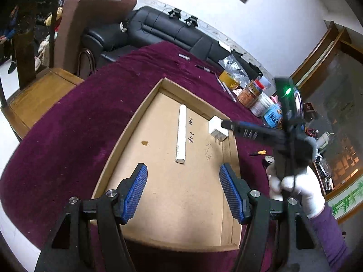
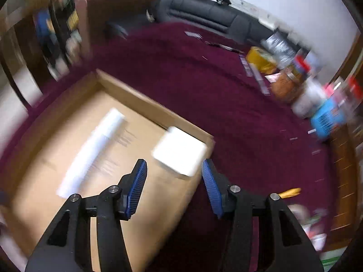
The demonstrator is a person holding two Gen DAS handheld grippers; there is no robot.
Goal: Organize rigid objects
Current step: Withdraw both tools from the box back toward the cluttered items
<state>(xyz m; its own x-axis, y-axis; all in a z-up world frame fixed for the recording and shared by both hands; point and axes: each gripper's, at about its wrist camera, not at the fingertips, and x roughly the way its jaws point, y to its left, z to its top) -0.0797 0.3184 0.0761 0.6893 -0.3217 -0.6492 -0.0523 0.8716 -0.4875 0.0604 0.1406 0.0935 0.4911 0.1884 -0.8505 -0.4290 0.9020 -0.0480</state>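
Note:
A shallow cardboard tray point(image 1: 136, 117) point(image 2: 140, 95) lies on the maroon tablecloth point(image 1: 90, 104). In it rest a long white tube point(image 1: 181, 133) point(image 2: 90, 149) and, in the far right corner, a white plug adapter point(image 1: 216, 124) point(image 2: 179, 150) with metal prongs. My left gripper point(image 1: 182, 167) hovers open over the tray's near half, empty, just short of the tube's near end. My right gripper point(image 2: 173, 161) point(image 1: 226, 124) stands open right at the adapter. The adapter's near corner sits between the fingertips, and the pads do not press on it. The right wrist view is motion-blurred.
Jars and tins point(image 1: 251, 93) and a blue tub point(image 1: 273, 115) crowd the table's right side. A small yellow-handled tool point(image 1: 258, 153) point(image 2: 290, 192) lies right of the tray. Pens point(image 1: 204, 68) lie at the back. A black sofa point(image 1: 158, 29) and a wooden chair point(image 1: 38, 95) stand beyond. A white-gloved hand point(image 1: 301, 190) holds the right gripper.

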